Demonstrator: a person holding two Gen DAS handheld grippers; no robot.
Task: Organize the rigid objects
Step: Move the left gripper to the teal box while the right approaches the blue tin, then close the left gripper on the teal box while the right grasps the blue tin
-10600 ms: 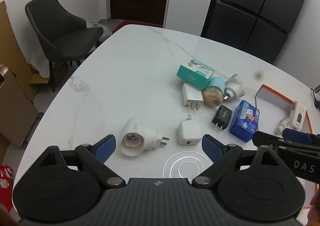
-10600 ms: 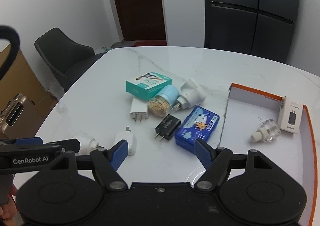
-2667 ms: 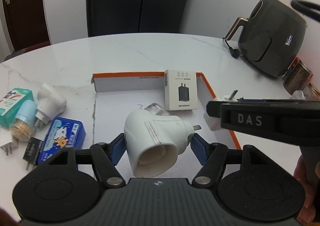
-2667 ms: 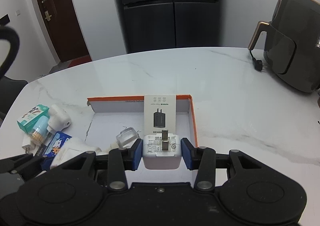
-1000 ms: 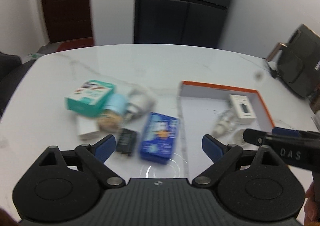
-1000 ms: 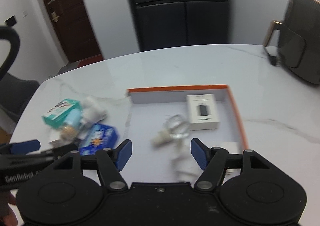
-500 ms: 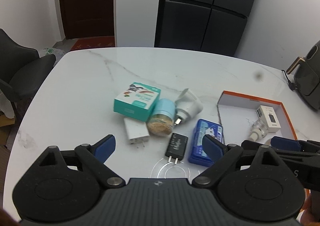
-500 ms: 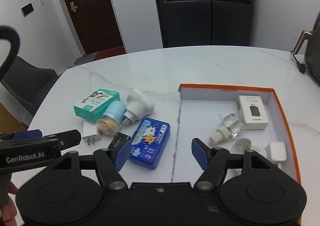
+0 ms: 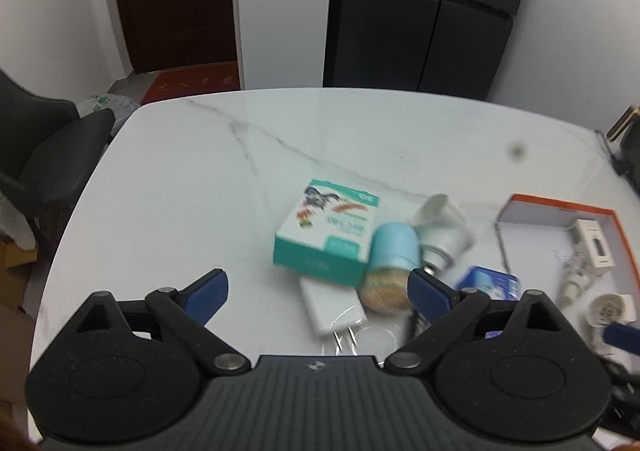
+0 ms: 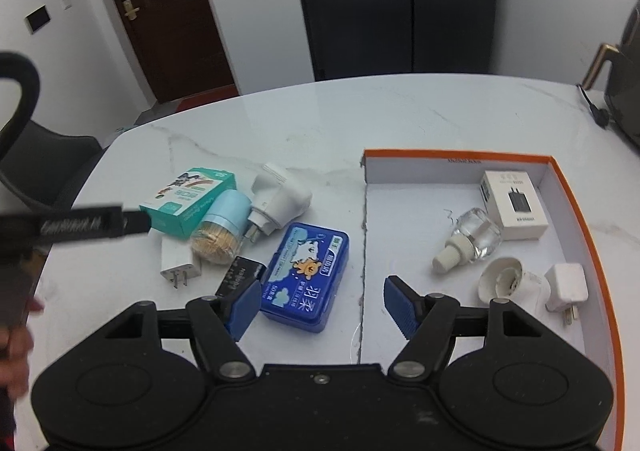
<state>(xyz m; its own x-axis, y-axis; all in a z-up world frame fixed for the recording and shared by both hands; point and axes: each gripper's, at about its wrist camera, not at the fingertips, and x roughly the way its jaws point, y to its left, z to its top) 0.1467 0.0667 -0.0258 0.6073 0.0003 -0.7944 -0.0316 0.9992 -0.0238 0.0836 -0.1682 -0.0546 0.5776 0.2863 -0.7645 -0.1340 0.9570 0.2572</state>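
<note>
Between my right jaws: blue tin (image 10: 306, 277) at left, bare table (image 10: 360, 131) beside it.
Left cluster: white charger (image 10: 179, 261), toothpick jar (image 10: 222, 229), teal box (image 10: 188, 197) touching.
Orange tray (image 10: 576, 207), right: 5 items crowd its lower right.

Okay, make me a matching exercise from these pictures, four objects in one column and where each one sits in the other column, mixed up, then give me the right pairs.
Column one:
1. glass bottle
2. blue tin
3. black charger
4. toothpick jar

Column two:
A. on the table, touching the teal box
B. inside the orange-rimmed tray, beside the white carton
C. on the table, just left of the tray's left edge
D. on the table, partly behind the right gripper's left fingertip

Pairs: 1-B, 2-C, 3-D, 4-A
</note>
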